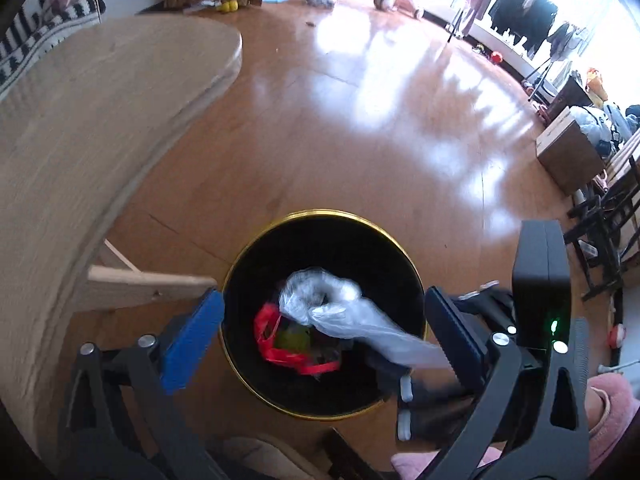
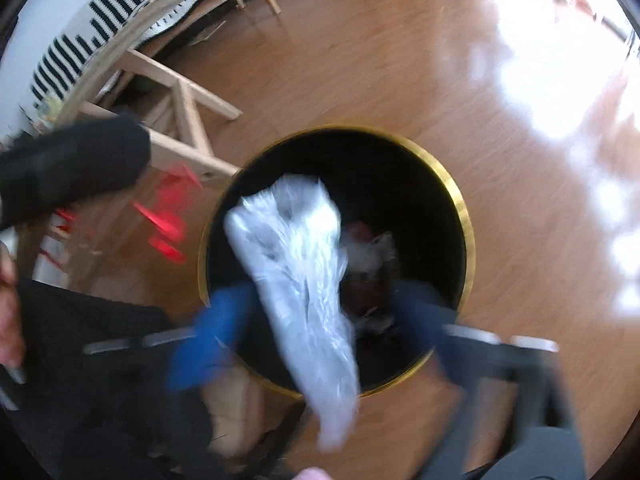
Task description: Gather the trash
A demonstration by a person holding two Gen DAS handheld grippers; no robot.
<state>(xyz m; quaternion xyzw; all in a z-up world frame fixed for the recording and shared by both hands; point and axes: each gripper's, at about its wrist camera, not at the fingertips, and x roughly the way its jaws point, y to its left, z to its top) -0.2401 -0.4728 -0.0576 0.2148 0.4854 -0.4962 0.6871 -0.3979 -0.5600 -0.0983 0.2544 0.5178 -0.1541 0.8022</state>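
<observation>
At 9 o'clock in the left wrist view a wooden table (image 1: 80, 128) curves over the floor (image 1: 360, 128). The left gripper (image 1: 320, 340) stands released, its 2 jaws wide apart over a black bin (image 1: 320, 224) with a gold rim at 6 o'clock. A clear plastic bag (image 1: 340, 312) lies in the bin on red trash (image 1: 276, 344). The right gripper (image 2: 316, 332) is released too, blurred, the bag (image 2: 296, 264) loose between its jaws above the bin (image 2: 460, 208).
</observation>
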